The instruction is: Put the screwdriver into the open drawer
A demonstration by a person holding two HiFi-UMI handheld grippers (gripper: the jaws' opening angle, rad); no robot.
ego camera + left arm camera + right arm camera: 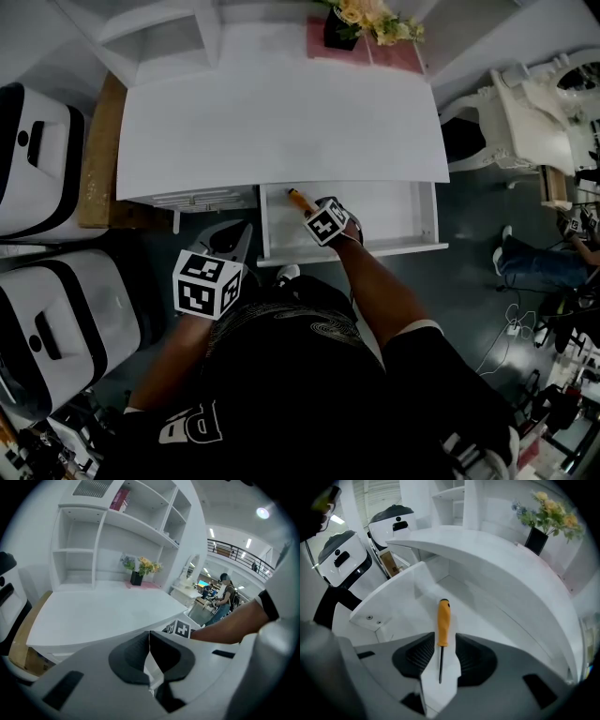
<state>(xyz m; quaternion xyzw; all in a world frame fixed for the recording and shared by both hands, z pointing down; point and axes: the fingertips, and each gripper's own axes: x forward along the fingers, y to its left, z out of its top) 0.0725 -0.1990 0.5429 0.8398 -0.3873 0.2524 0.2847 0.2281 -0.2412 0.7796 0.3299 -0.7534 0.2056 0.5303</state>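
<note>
Listing 1 screwdriver: lies in drawer, between jaws of right gripper, which stand apart, not pressing it. We judge it light, rigid, smooth; best taken at orange handle. Left gripper: jaws together, empty.

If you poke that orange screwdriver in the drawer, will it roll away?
Probably a bit: the screwdriver has a round, smooth-looking handle, so it might roll sideways. The drawer walls would likely stop it. It looks stiff, not bendy.

Right tongs spread, orange screwdriver lying between them, inside white drawer
</note>
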